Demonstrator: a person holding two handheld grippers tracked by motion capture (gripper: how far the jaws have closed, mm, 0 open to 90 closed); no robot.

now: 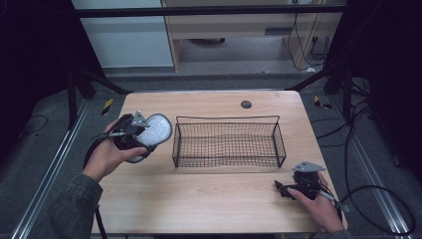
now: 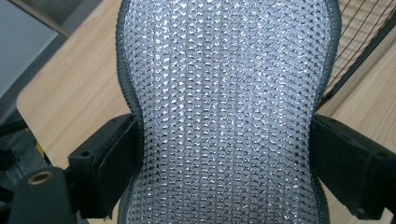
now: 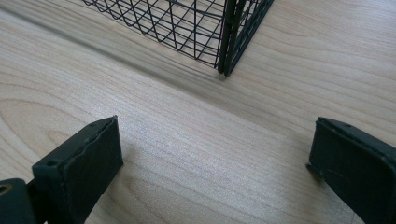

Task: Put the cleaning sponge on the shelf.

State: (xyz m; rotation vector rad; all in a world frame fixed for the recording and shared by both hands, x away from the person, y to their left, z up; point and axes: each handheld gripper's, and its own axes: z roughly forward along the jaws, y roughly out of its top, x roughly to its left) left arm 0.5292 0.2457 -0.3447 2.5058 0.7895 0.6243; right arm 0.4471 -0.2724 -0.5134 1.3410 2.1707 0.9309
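My left gripper (image 1: 144, 137) is shut on a grey insole (image 1: 152, 132) with a silvery mesh face and a dark rim, held above the table's left side, just left of the wire basket (image 1: 228, 142). In the left gripper view the insole (image 2: 224, 107) spans the frame, and both black jaws press on its narrow waist. The black wire basket stands in the middle of the table with nothing in it. My right gripper (image 1: 284, 188) rests low near the table's front right, open. In the right gripper view its jaws stand wide apart over bare wood, and the basket's near corner (image 3: 226, 42) is ahead.
The light wooden table (image 1: 209, 199) has a small dark round hole cover (image 1: 246, 104) near its far edge. Black cables (image 1: 378, 199) trail over the floor to the right. Dark frame legs stand at both far corners.
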